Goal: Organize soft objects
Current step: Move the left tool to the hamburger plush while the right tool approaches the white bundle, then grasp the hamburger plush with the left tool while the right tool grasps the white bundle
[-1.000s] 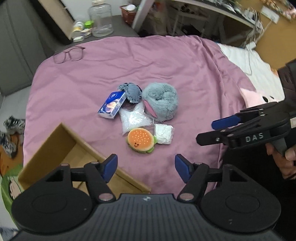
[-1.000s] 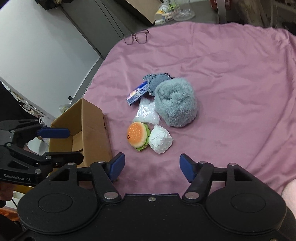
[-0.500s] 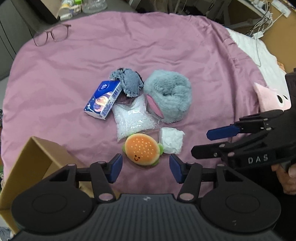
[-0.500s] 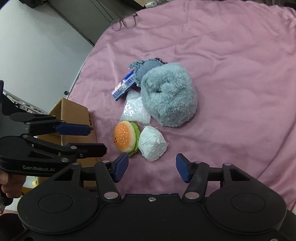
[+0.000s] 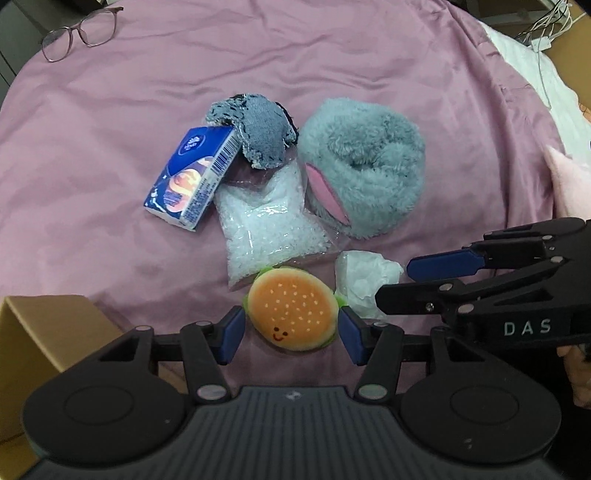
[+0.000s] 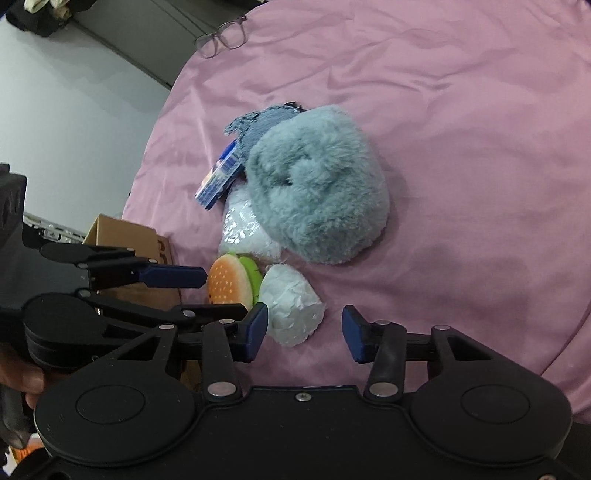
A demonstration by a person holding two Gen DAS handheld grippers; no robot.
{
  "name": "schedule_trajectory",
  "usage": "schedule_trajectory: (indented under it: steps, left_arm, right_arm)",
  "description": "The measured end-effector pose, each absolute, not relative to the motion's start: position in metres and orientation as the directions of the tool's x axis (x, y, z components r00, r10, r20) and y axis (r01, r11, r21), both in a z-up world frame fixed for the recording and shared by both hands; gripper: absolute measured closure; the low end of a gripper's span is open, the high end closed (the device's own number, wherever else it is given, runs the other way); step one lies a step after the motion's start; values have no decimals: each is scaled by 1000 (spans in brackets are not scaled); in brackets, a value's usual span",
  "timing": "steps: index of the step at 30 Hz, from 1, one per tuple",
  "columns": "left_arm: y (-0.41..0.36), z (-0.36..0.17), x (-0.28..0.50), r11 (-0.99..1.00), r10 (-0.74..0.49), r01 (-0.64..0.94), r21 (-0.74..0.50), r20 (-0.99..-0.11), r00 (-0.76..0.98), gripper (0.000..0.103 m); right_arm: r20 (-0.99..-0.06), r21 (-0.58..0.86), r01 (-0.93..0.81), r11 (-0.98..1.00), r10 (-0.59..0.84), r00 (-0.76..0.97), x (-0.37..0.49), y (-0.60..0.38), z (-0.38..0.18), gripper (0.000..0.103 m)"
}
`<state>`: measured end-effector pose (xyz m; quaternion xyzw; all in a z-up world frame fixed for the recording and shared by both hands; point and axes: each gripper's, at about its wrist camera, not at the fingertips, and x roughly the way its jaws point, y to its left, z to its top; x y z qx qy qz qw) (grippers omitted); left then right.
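Note:
A pile of soft things lies on the pink bedspread [image 5: 332,74]. A plush hamburger [image 5: 291,314] sits between the open fingers of my left gripper [image 5: 290,338], and also shows in the right wrist view [image 6: 231,282]. A crumpled white wad [image 6: 293,308] lies partly between the open fingers of my right gripper [image 6: 304,338]; it also shows in the left wrist view [image 5: 364,275]. Behind them lie a clear bag of white pellets [image 5: 266,221], a fluffy grey-blue plush [image 5: 364,177], a denim scrap [image 5: 255,131] and a blue tissue pack [image 5: 192,182].
An open cardboard box [image 5: 40,339] stands at the bed's near left edge, also visible in the right wrist view [image 6: 125,236]. Eyeglasses [image 5: 79,33] lie at the far left of the bedspread. A pink plush [image 5: 570,188] lies at the right edge.
Both grippers have moved forward and down to the pile. The left now straddles the hamburger and the right has reached the white wad. Both stay open.

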<state>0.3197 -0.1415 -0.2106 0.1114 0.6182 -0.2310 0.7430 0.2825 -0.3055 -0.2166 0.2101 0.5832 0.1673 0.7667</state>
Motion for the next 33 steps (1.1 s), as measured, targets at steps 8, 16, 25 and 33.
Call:
schedule_trajectory:
  steps: [8,16,25,33]
  left_arm:
    - [-145,-224,324,868,-195,484,-107,-972,134,65]
    - [-137,-199,315,871,-218,479,-105,-958,186,72]
    - [-132,-167,289,857,-231,508,-88,-946,226,72]
    - [-107,-135,266,881,-234,469,-69,-923,305,72]
  right_arm:
    - [-791,582,26,813,558,251,287,-303,-231,71]
    - [-792,559,-3,829,536,291,276,-298,-209,73]
    - [-810,495,-44,868,479,338,258,-283,-172,73]
    - [-821,419,-76,905,414,393,239,-267,-139,73]
